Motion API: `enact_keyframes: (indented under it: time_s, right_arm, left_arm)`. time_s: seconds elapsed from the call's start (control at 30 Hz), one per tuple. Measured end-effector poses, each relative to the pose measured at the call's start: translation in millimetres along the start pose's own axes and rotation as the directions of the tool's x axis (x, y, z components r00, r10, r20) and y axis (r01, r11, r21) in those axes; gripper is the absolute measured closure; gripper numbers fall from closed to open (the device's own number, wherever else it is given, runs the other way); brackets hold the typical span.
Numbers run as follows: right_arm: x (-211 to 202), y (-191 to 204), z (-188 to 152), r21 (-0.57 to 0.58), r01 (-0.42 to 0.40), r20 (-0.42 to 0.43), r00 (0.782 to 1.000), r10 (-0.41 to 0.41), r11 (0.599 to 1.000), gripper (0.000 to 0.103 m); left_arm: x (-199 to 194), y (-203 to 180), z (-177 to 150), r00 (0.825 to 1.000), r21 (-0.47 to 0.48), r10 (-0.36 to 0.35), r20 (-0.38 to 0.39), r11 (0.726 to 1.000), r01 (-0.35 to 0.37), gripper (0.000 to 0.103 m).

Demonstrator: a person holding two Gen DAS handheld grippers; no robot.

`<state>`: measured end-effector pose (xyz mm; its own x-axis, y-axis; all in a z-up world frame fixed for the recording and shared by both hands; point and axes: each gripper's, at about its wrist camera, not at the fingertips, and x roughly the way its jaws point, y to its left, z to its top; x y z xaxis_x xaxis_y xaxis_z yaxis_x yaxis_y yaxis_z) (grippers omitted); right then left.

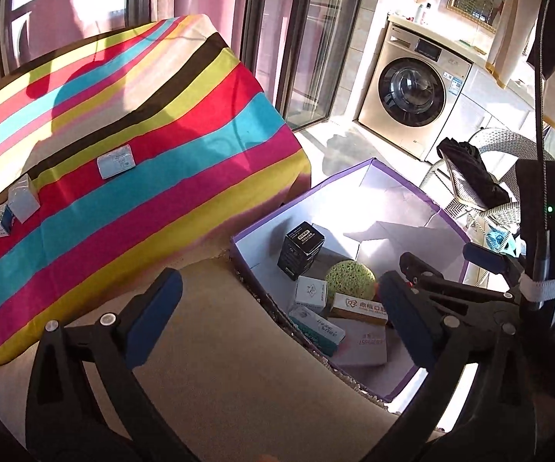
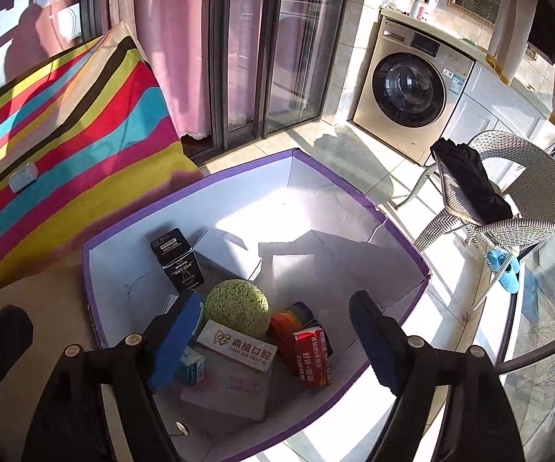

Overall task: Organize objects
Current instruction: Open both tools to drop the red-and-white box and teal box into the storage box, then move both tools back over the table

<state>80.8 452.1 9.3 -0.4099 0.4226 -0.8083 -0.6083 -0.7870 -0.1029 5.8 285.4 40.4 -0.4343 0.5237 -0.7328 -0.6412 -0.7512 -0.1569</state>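
Purple-rimmed box (image 2: 358,208) on tiled floor | striped cloth (image 1: 131,146) beside | washing machine (image 2: 408,88) behind | both jaws apart, empty

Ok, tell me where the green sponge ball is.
In the purple-edged box, mid-floor: green sponge ball sits between the black carton and the dental box.

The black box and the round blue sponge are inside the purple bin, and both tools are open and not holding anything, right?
Almost. The sponge is green, not blue; the right wrist view shows it clearly. The rest holds: it sits with the black box inside the purple bin, and the left tool and right tool are both open and holding nothing.
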Motion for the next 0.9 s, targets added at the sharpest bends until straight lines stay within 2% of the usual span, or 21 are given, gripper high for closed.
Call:
enact_keyframes:
  time_s: [0.13, 0.2, 0.33, 0.47, 0.6, 0.7, 0.77, 0.83, 0.9]
  right_arm:
    - [-6.2, 16.3, 0.3, -0.034, -0.011, 0.008, 1.0, 0.011, 0.999, 0.021]
    - [-11.2, 29.8, -0.2, -0.065, -0.01, 0.017, 1.0, 0.011, 0.998, 0.021]
    - [-25.7, 65.9, -1.7, -0.138, -0.057, 0.047, 0.997, 0.064, 0.989, 0.021]
    - [-41.0, 105.8, -2.0, -0.201, -0.119, 0.071, 0.988, 0.136, 0.972, 0.02]
    - [-56.4, 145.5, -2.8, -0.267, -0.137, 0.108, 0.979, 0.171, 0.954, 0.02]
    - [-61.7, 168.2, -3.0, -0.291, -0.214, 0.086, 0.965, 0.248, 0.933, 0.02]
    - [-61.8, 182.8, -3.6, -0.298, -0.269, 0.052, 0.953, 0.297, 0.916, 0.02]
    - [-61.1, 199.2, -6.2, -0.312, -0.287, 0.026, 0.95, 0.31, 0.906, 0.02]
    - [-61.2, 213.6, -9.0, -0.324, -0.325, 0.001, 0.939, 0.344, 0.888, 0.02]
  left_arm:
    - [-15.3, 24.1, -2.3, 0.993, -0.064, 0.118, 0.018, 0.991, -0.116, 0.001]
    - [-22.3, 39.4, -5.2, 0.973, -0.102, 0.231, 0.007, 0.968, -0.229, 0.001]
    - [-38.8, 87.0, -17.6, 0.951, -0.217, 0.309, -0.029, 0.926, -0.308, 0.001]
    - [-59.0, 129.2, -31.5, 0.905, -0.277, 0.42, -0.06, 0.864, -0.42, 0.001]
    - [-77.5, 171.1, -47.7, 0.883, -0.364, 0.459, -0.093, 0.81, -0.46, 0.001]
    - [-86.5, 196.5, -57.4, 0.861, -0.398, 0.492, -0.13, 0.769, -0.5, 0.001]
    - [-89.1, 207.9, -62.0, 0.856, -0.401, 0.495, -0.147, 0.761, -0.509, 0.001]
    - [-92.1, 216.5, -65.7, 0.84, -0.402, 0.518, -0.162, 0.742, -0.536, 0.001]
    - [-93.8, 222.7, -68.5, 0.843, -0.407, 0.511, -0.166, 0.743, -0.531, 0.001]
